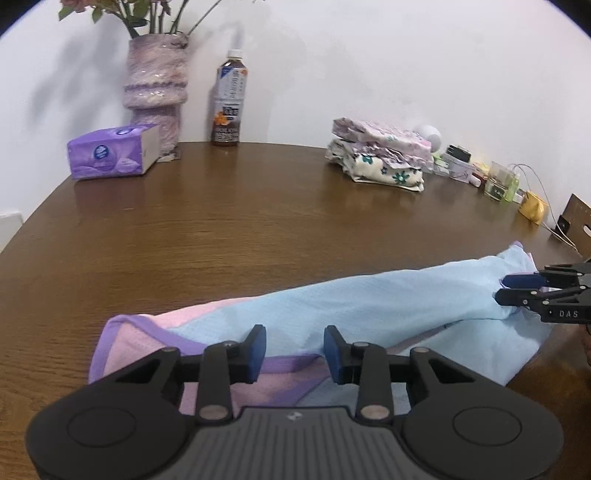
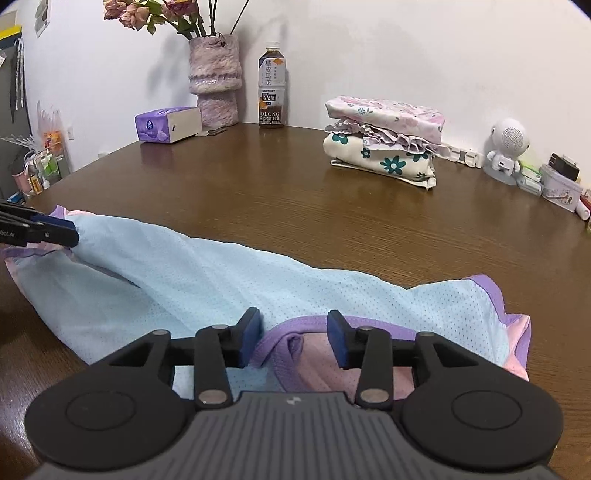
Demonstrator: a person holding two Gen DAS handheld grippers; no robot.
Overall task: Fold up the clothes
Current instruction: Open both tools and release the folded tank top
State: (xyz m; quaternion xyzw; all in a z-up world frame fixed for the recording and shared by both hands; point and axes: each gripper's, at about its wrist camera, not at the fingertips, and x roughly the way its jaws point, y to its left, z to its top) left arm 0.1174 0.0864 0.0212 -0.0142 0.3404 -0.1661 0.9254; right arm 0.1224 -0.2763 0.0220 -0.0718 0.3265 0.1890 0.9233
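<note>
Brown wooden table (image 1: 258,221) against a white wall. Far left, a purple tissue pack (image 1: 110,151), closed, beside a fuzzy pink-purple vase (image 1: 157,85) holding dried flowers (image 2: 155,14). Next, a tea bottle (image 1: 229,99), capped, with dark liquid only in the bottom part. Near edge: a light-blue mesh garment (image 1: 332,314) with pink and purple trim lies rumpled lengthwise across the table. My left gripper (image 1: 294,350) is over its pink end, jaws apart, not clamping. My right gripper (image 2: 291,338) is over the purple neckline, jaws also apart. Back centre-right, a stack of folded floral clothes (image 1: 380,155). Far right, a white round speaker figure (image 2: 508,147) and a lidded tin (image 2: 559,192); I can't tell what's in it.
</note>
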